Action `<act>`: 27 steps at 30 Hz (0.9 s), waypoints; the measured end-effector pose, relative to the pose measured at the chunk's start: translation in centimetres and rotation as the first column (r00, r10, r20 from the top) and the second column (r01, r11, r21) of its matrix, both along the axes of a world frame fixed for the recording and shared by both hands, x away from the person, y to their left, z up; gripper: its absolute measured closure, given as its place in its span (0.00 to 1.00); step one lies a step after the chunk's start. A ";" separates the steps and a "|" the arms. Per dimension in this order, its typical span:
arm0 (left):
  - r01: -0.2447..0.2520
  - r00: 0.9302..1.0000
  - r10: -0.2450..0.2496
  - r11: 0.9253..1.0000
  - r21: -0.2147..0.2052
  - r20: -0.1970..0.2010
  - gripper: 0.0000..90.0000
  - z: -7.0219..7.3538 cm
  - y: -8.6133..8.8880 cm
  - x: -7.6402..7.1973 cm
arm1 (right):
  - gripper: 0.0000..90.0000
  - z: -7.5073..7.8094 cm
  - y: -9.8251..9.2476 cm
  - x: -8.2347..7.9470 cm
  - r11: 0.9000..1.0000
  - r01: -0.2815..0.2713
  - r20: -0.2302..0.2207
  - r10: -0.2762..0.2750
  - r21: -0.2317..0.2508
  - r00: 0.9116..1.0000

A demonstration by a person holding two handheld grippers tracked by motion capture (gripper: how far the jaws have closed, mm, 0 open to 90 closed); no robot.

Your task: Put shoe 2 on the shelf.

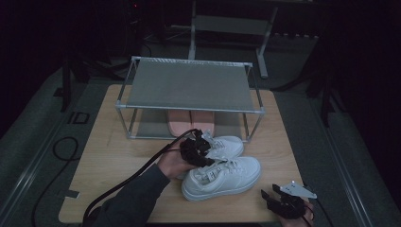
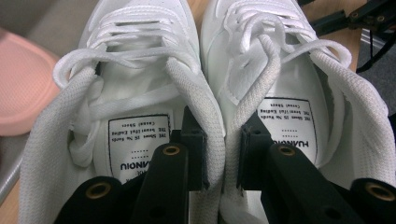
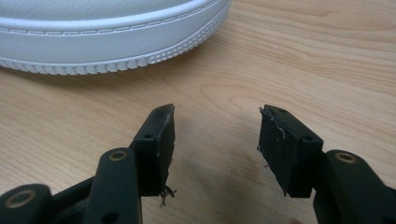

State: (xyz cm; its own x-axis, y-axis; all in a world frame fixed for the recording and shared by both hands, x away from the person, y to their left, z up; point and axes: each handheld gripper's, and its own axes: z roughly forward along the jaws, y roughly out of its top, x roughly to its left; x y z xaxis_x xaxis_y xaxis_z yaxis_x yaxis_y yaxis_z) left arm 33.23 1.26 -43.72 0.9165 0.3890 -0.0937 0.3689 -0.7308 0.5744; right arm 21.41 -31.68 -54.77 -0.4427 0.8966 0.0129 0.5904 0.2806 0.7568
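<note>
Two white sneakers are pinched together by the left gripper: one jaw sits inside each shoe, and the two inner collar walls are clamped between the pads. The jaws are thus partly closed on the paired collars, with the printed insole labels visible on either side of them. In the high view the pair lies on the wooden table, toes pointing away from the left gripper, heels nearest the hand.

Just beyond the toes a metal shoe rack stands, with pink slippers already on its lower shelf; the top shelf is bare. Placement of the sneakers on the rack is judged to be the step in hand.

The right gripper rests apart, low over bare table beside the nearer sneaker's sole, jaws spread wide and holding nothing.

For a clean lift, the clamp should be kept firm on both collars so neither shoe slips free. The pair should be raised level, toes kept from dipping, and carried clear of the rack's front rail before being set down. The trailing laces should be watched for snagging.
</note>
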 end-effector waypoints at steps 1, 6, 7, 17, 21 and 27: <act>0.001 1.000 -0.001 1.000 0.004 -0.004 0.85 0.1 -0.1 0.2 | 0.50 0.0 0.0 0.0 1.000 -0.001 0.001 0.001 0.002 1.000; 0.005 1.000 -0.005 1.000 0.007 -0.002 0.85 0.5 -0.6 0.5 | 0.50 0.0 0.1 -0.1 1.000 -0.004 0.002 0.004 0.005 1.000; 0.007 1.000 -0.007 1.000 0.005 0.000 0.85 0.6 -0.7 0.5 | 0.50 0.0 0.1 -0.1 1.000 -0.004 0.002 0.004 0.006 1.000; 0.023 1.000 -0.023 1.000 0.003 0.010 0.85 1.4 -1.6 1.1 | 0.50 0.0 0.5 -0.3 1.000 -0.017 0.000 0.017 0.001 1.000; 0.034 0.999 -0.034 0.999 0.001 0.017 0.85 1.7 -2.2 1.2 | 0.50 0.0 0.3 -0.5 1.000 -0.011 0.001 0.011 0.006 1.000; 0.045 0.999 -0.045 0.999 -0.002 0.022 0.85 2.3 -2.7 1.4 | 0.50 -0.1 0.0 -0.5 1.000 0.001 -0.002 -0.001 0.016 1.000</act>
State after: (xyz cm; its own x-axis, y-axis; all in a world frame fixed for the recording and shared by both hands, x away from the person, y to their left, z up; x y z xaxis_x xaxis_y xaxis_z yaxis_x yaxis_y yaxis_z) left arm 34.61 -1.46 -41.40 0.9349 0.3471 -0.0739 0.3227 -0.7451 0.5837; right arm 20.91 -31.73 -54.83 -0.4415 0.8968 0.0285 0.5923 0.2675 0.7600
